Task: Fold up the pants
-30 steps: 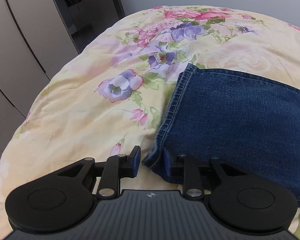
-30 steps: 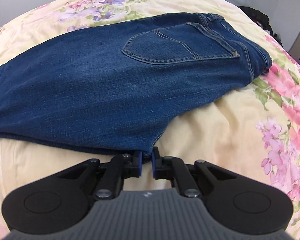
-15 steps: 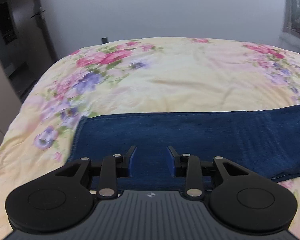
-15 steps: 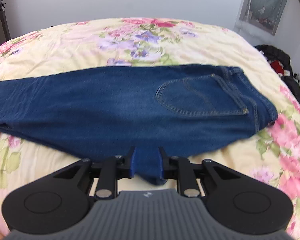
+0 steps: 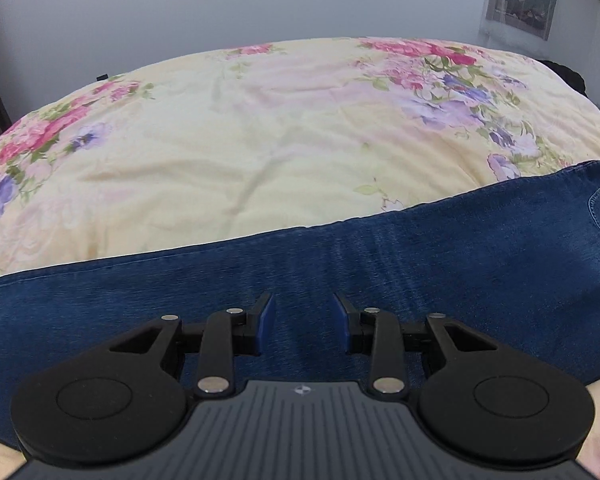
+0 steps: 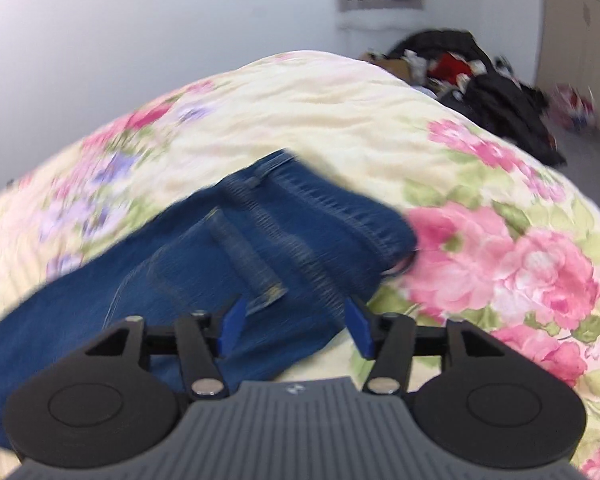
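Note:
Blue denim pants point(image 5: 380, 264) lie flat across the flowered bed, legs stacked, running left to right. My left gripper point(image 5: 302, 326) is open and empty, hovering over the middle of the leg. In the right wrist view the waistband end of the pants point(image 6: 300, 216) shows, blurred by motion. My right gripper point(image 6: 296, 324) is open wide and empty, just above the waistband's near edge.
The yellow floral quilt point(image 5: 280, 140) covers the whole bed, and it also shows in the right wrist view point(image 6: 500, 240). A pile of dark clothes and bags point(image 6: 480, 92) lies on the floor past the bed's far right. A white wall stands behind.
The left gripper moved from the hem along the leg to its middle, still open. The right gripper let go of the denim fold, opened wide and swung toward the waistband.

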Available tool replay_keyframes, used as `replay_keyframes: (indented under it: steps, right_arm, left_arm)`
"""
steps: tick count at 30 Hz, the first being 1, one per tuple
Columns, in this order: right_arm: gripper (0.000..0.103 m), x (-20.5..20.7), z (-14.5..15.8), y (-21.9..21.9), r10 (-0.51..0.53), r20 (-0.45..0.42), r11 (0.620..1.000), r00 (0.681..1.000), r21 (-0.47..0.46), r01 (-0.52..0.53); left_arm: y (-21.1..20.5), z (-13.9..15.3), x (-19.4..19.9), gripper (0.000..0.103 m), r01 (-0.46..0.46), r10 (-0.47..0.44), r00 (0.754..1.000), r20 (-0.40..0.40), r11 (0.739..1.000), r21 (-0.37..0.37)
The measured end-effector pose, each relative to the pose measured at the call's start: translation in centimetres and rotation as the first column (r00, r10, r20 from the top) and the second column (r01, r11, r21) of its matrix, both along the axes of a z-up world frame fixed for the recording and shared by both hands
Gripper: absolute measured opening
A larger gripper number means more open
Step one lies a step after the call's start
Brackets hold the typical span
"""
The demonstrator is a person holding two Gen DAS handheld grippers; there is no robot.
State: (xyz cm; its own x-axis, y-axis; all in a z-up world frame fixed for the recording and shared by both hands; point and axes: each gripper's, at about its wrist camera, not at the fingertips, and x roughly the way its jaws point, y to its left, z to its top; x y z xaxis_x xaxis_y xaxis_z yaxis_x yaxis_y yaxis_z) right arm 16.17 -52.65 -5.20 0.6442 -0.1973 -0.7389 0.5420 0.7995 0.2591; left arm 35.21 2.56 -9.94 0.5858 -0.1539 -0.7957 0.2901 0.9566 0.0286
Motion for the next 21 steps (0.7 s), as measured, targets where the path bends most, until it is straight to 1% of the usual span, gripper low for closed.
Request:
replay_keyframes:
  steps: [1, 2, 4, 6, 9, 10, 11, 12, 13, 14, 15, 16, 18, 21]
  right_arm:
    - [0.061, 0.0, -0.5, -1.8, -0.046, 0.021, 0.998, 0.999, 0.048, 0.045]
    - [0.061, -0.1, -1.1, -3.5, -0.094, 0.036, 0.991, 0.995, 0.103, 0.089]
    - [0.061, -0.2, -2.9, -6.6, -0.173, 0.05, 0.961, 0.984, 0.225, 0.158]
    - [0.061, -0.1, -5.3, -9.1, -0.225, 0.052, 0.914, 0.973, 0.359, 0.192]
    - [0.06, 0.6, -8.6, -11.2, -0.277, 0.058, 0.835, 0.959, 0.508, 0.211]
    - [0.053, 0.8, -9.2, -11.7, -0.284, 0.072, 0.817, 0.956, 0.54, 0.202]
    - [0.039, 1.2, -9.5, -12.0, -0.281, 0.085, 0.809, 0.956, 0.557, 0.188]
    - [0.035, 1.7, -9.4, -12.2, -0.271, 0.086, 0.824, 0.959, 0.536, 0.185]
    - [0.017, 2.2, -9.0, -12.3, -0.242, 0.098, 0.85, 0.965, 0.5, 0.162]
    - [0.011, 3.0, -8.4, -12.2, -0.204, 0.1, 0.89, 0.974, 0.433, 0.142]
    - [0.006, 3.6, -8.0, -12.1, -0.186, 0.087, 0.919, 0.979, 0.368, 0.141]
    - [0.004, 4.3, -8.3, -12.4, -0.173, 0.071, 0.926, 0.982, 0.351, 0.138]
    - [0.003, 5.2, -9.3, -12.8, -0.172, 0.04, 0.925, 0.984, 0.351, 0.148]
    - [0.003, 6.0, -10.0, -12.5, -0.117, 0.031, 0.954, 0.993, 0.283, 0.104]
  left_arm:
    - [-0.6, -0.5, 0.2, 0.038, 0.002, -0.002, 1.0, -0.008, 1.0, 0.002]
    - [-1.2, -0.9, 0.5, 0.038, 0.003, -0.003, 1.0, -0.016, 1.0, 0.006]
    - [-2.2, -1.8, 1.3, 0.038, 0.005, -0.005, 1.0, -0.029, 1.0, 0.021]
    - [-3.1, -2.4, 1.8, 0.038, 0.008, -0.006, 0.999, -0.04, 0.999, 0.035]
    - [-4.0, -3.1, 2.5, 0.038, 0.002, 0.001, 0.999, -0.05, 0.999, 0.053]
    - [-4.3, -3.2, 2.7, 0.038, 0.001, 0.002, 0.999, -0.054, 0.998, 0.059]
    - [-4.6, -3.4, 2.9, 0.038, -0.002, 0.006, 0.998, -0.057, 0.998, 0.066]
    - [-4.8, -3.6, 3.1, 0.038, -0.003, 0.007, 0.998, -0.06, 0.997, 0.075]
    - [-5.0, -3.8, 3.2, 0.038, -0.003, 0.008, 0.998, -0.061, 0.997, 0.083]
    - [-5.2, -4.0, 3.4, 0.038, -0.003, 0.009, 0.998, -0.062, 0.996, 0.088]
    - [-5.3, -4.1, 3.6, 0.038, -0.005, 0.011, 0.998, -0.063, 0.996, 0.091]
    - [-5.3, -4.3, 3.7, 0.038, -0.008, 0.014, 0.998, -0.064, 0.996, 0.091]
    - [-5.2, -4.6, 3.8, 0.039, -0.019, 0.024, 0.997, -0.067, 0.996, 0.085]
    - [-5.4, -4.8, 3.9, 0.039, -0.032, 0.038, 0.997, -0.066, 0.996, 0.085]
